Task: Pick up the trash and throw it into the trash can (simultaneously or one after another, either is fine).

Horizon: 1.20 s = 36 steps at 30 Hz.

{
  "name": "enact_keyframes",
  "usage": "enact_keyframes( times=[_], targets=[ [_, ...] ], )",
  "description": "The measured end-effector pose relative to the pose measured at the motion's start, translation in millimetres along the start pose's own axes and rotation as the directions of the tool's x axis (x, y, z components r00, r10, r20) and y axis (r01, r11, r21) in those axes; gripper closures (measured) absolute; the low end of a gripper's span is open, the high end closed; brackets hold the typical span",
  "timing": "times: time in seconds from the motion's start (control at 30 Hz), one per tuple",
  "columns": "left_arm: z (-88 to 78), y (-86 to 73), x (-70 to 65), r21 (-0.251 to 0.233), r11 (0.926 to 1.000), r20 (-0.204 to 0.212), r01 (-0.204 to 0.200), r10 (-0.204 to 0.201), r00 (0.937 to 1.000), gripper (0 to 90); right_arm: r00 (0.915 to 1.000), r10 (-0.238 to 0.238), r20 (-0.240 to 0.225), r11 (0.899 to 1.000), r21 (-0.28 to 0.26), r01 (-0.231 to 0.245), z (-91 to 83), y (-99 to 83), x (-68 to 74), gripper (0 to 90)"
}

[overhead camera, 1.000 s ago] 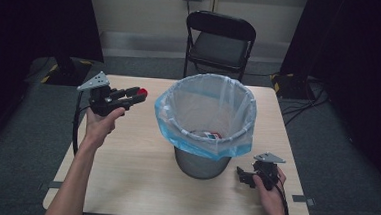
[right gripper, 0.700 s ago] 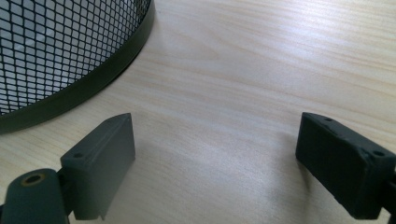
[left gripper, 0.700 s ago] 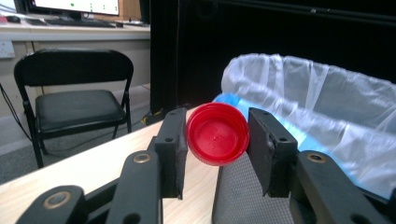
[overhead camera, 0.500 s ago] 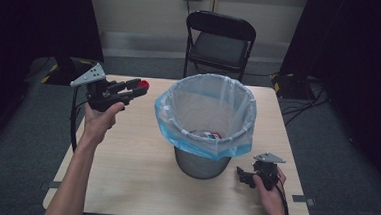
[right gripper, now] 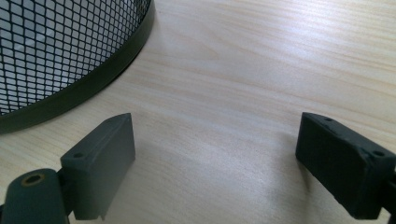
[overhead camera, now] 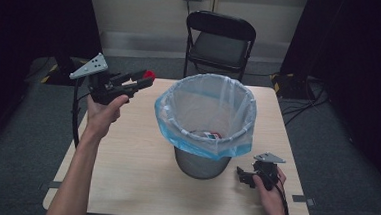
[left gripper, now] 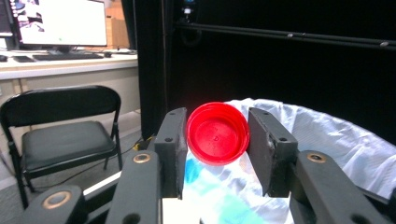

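Observation:
A round red lid sits clamped between my left gripper's two black pads, its hollow face toward the camera. In the high view my left gripper is raised at the table's left, pointing at the bin, with the red lid at its tip. The black mesh bin with a pale blue liner stands mid-table and has some rubbish in it. My right gripper rests low on the wood beside the bin's base, jaws wide apart with nothing between them.
A black folding chair stands behind the wooden table. The bin's mesh wall is close to the right gripper's left pad. Dark curtains flank the room; a monitor glows on a desk behind the chair.
My left hand has risen and drifted a little left and back, carrying the red lid higher beside the bin's rim. The right hand has kept still.

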<state>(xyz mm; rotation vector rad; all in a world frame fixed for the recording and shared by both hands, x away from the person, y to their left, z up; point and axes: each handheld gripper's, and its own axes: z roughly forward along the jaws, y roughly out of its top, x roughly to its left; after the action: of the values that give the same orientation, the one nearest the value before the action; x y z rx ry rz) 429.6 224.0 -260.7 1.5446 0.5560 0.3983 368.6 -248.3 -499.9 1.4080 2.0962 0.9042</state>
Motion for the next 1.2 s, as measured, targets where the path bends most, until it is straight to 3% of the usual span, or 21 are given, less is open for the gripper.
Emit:
enact_keyframes(
  times=[0.1,0.23,0.33,0.57,0.93,1.2],
  targets=[
    [0.1,3.3,-2.2,-0.012,0.9999,0.006,0.007,-0.007,1.0,59.1,1.0,0.001,0.0,1.0,0.001,-0.001,0.0,0.0,0.0,11.1],
    [4.1,11.0,-7.4,-0.018,0.9998,0.046,0.011,-0.01,0.9989,59.1,1.0,0.001,0.0,1.0,0.0,-0.001,0.0,0.0,0.0,11.1],
    [6.1,15.1,-10.8,-0.04,0.998,0.106,0.049,-0.044,0.9933,59.1,1.0,0.001,0.0,1.0,0.0,-0.001,0.0,0.0,0.0,11.1],
    [15.1,22.3,-25.2,-0.01,0.9999,0.128,0.005,-0.004,0.9917,59.1,1.0,0.0,0.0,1.0,0.0,0.0,0.0,0.0,0.0,11.1],
    [30.4,30.6,-41.5,0.011,0.9999,0.182,0.0,-0.002,0.9833,59.0,1.0,0.001,0.0,1.0,0.0,-0.001,0.0,0.0,0.0,11.1],
    [51.1,31.5,-55.2,0.054,0.9984,0.243,-0.017,0.003,0.97,58.9,1.0,0.001,0.0,1.0,0.001,-0.001,0.0,0.0,0.0,11.1]
  ],
)
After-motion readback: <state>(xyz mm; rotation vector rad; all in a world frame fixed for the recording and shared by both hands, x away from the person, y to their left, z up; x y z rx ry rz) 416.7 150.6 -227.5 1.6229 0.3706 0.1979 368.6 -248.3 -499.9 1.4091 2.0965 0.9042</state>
